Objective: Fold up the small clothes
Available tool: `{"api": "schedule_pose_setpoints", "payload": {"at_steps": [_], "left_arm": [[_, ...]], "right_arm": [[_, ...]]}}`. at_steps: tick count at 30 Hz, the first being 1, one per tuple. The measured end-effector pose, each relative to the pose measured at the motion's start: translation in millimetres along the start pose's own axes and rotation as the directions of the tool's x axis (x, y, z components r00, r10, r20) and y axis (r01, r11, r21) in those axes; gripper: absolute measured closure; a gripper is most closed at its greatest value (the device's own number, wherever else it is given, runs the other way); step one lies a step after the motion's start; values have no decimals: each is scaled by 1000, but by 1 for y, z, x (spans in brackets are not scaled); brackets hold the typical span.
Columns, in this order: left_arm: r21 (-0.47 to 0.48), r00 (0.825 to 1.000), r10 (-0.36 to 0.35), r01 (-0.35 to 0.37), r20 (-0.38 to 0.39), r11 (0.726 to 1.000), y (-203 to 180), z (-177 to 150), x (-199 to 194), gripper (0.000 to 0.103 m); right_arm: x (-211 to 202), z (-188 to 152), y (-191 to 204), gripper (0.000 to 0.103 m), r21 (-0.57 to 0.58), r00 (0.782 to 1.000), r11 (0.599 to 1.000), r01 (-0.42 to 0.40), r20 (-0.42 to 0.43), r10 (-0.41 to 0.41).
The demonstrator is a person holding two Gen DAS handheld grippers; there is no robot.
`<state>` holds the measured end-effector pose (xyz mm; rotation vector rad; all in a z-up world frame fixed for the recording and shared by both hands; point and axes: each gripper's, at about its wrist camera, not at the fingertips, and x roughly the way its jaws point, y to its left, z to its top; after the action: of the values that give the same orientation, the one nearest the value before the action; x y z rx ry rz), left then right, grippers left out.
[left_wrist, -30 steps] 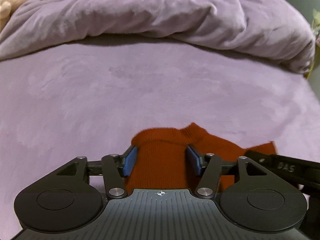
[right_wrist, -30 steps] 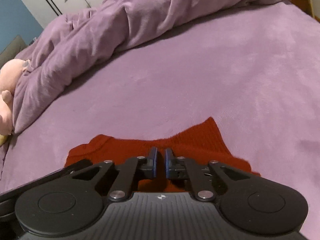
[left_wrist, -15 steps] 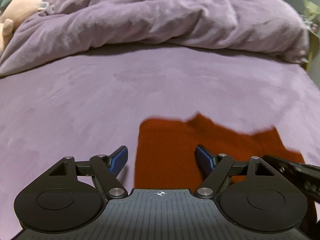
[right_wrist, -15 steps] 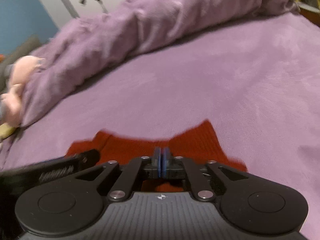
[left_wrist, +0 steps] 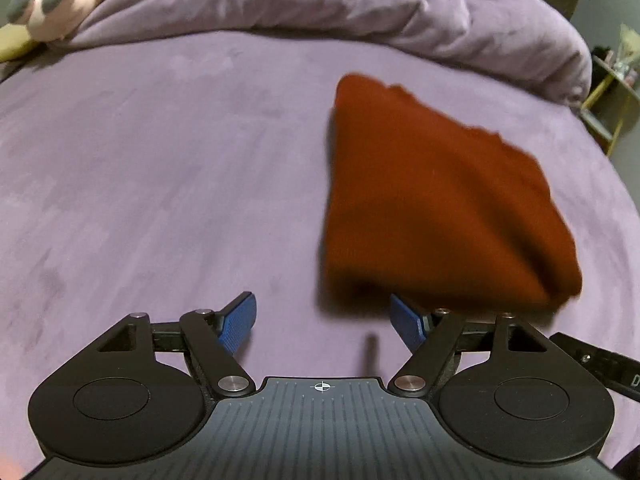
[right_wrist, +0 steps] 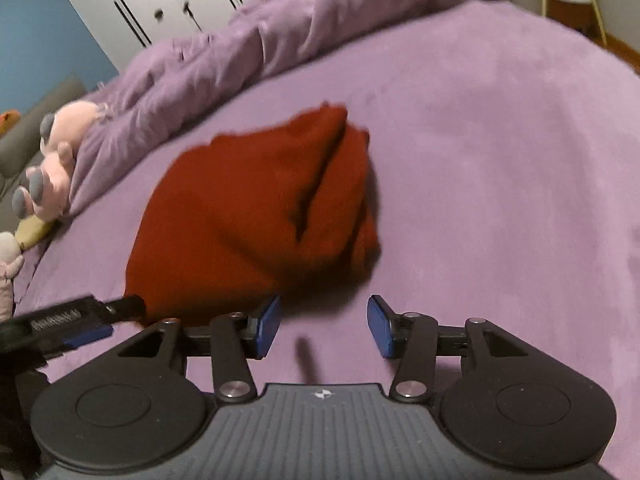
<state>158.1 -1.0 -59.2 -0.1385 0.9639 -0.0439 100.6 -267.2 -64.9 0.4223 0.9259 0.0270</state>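
A small rust-red knit garment [left_wrist: 436, 196] lies folded on the purple bed, ahead and right in the left wrist view. It also shows in the right wrist view [right_wrist: 256, 216], ahead and left, with a fold seam on top. My left gripper [left_wrist: 323, 326] is open and empty, just short of the garment's near edge. My right gripper [right_wrist: 323, 326] is open and empty, near the garment's near right corner. The left gripper's finger [right_wrist: 80, 316] shows at the left of the right wrist view.
The purple bedsheet [left_wrist: 160, 168] spreads all around. A bunched purple duvet [left_wrist: 360, 4] lies along the far side. A pink plush toy [right_wrist: 52, 160] sits at the far left. White wardrobe doors [right_wrist: 160, 4] stand behind; a shelf [left_wrist: 612, 80] is at the right.
Both grippers have let go of the garment, opened and pulled back and up. The garment now lies folded over on the bed, farther ahead.
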Motion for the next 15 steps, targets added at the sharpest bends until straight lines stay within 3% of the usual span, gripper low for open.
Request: {"api": "schedule_pose_setpoints", "payload": {"at_steps": [1,3,8,11,15], "left_arm": [[-9,1000,0,0,3,1000,2,-3,-7,23],[-28,1000,-2,2,3,1000,5,-6,-18,14],[43,998,62,-62,-1,997,3,-6,-35,12],[83,996,92,-93,14,992,-1,-2,-43,7],[115,992,127,-128,12,985,-5,2,-49,7]], "right_arm": [[-1,-4,4,31,-11,1000,1000,25,-18,-26],[-5,-12,12,22,-57,997,997,59,-52,-62],[-12,-24,32,16,-151,986,982,109,-111,-127],[-17,-21,46,4,-173,986,979,111,-104,-130],[-19,-12,66,4,-217,979,962,166,-83,-187]]}}
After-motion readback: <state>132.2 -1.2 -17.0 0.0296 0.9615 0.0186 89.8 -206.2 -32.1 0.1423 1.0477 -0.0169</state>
